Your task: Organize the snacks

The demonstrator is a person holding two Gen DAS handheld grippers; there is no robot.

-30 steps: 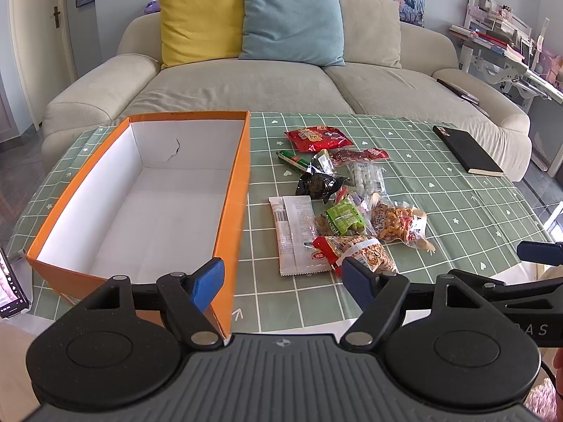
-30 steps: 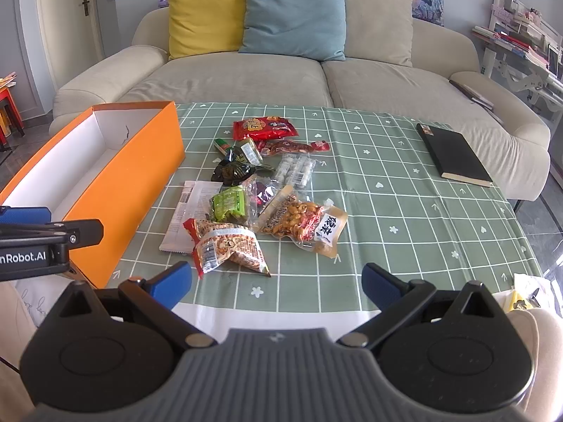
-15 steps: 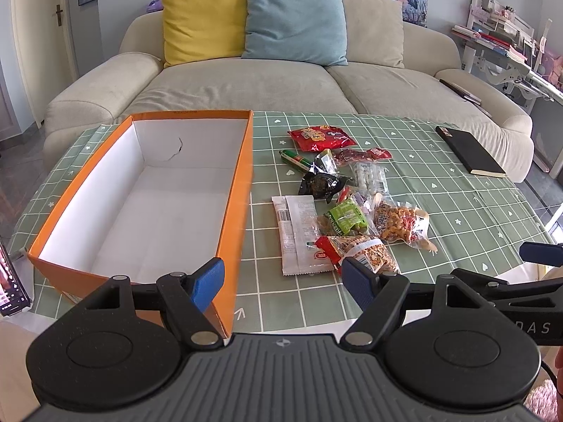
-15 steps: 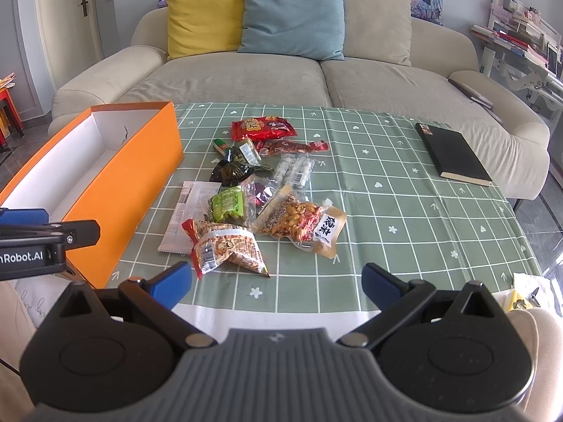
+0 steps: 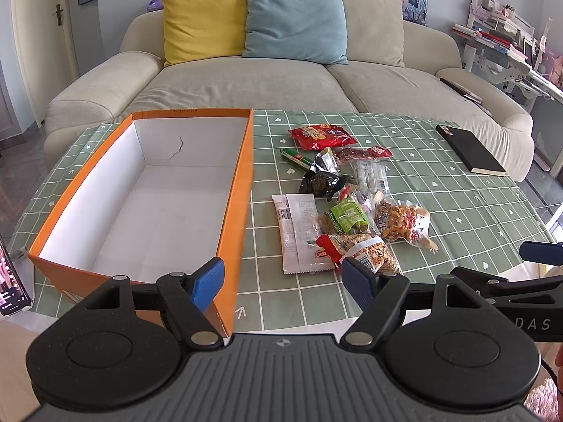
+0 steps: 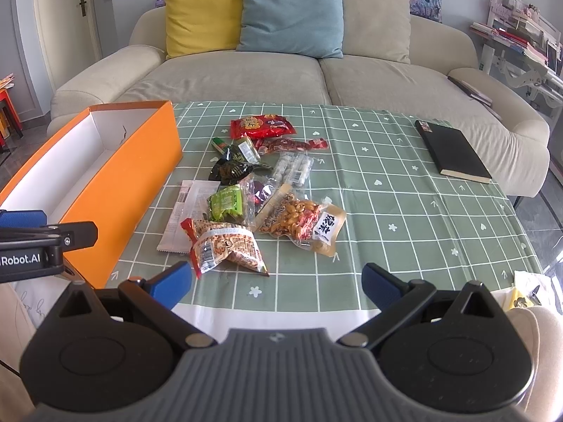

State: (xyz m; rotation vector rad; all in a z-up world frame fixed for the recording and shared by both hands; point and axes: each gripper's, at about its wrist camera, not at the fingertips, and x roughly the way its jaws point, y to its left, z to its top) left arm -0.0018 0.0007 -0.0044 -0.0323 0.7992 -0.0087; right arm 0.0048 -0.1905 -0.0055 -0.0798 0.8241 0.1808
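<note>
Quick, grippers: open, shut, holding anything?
Left gripper: open, empty, near the orange box.
Right gripper: open, empty, before the peanut packet.

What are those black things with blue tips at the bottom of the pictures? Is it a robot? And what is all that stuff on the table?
It is not a robot. A person holds one grabbing tool in each hand, and each tool carries a camera looking forward along its two blue-tipped fingers. One picture comes from the left tool, the other from the right tool. Both are open and hold nothing.

On the green checked tablecloth sits an orange box, white inside, with nothing in it yet. Beside it lies a heap of snack packets: a peanut bag nearest, a green packet, a red bag farthest. A black notebook lies apart on the right. Behind the table stands a sofa with cushions.
</note>
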